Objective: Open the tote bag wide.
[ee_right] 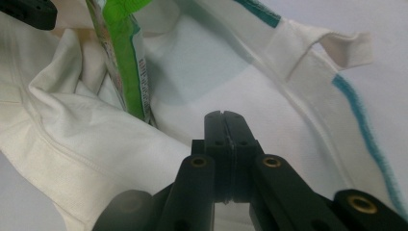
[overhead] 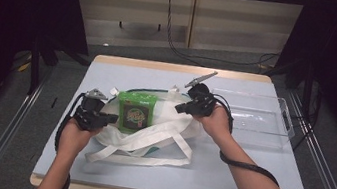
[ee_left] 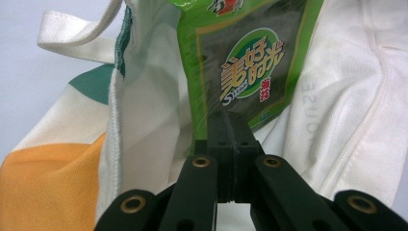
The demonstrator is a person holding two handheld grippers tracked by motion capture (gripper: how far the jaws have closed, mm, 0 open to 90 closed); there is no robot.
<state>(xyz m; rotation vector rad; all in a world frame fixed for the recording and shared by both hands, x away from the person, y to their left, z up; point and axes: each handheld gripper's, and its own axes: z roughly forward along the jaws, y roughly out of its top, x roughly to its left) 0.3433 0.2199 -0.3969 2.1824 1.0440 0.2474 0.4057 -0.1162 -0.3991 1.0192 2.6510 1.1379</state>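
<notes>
Beside tote bag (overhead: 150,132), clear tray (overhead: 277,133)

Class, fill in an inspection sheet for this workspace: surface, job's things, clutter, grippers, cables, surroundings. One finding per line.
Surface: pale blue table with a wooden edge.
Job's things: white tote bag lying open, its straps spread toward the person; green snack packet standing in its mouth.
Clutter: clear plastic tray at the right, apart from the bag.
Grippers: left gripper jaws together at the bag's left edge; right gripper jaws together over the bag's cloth; a pinch on cloth cannot be told.
Cables: black cable along the right forearm.
Surroundings: grey floor, dark curtains.
</notes>
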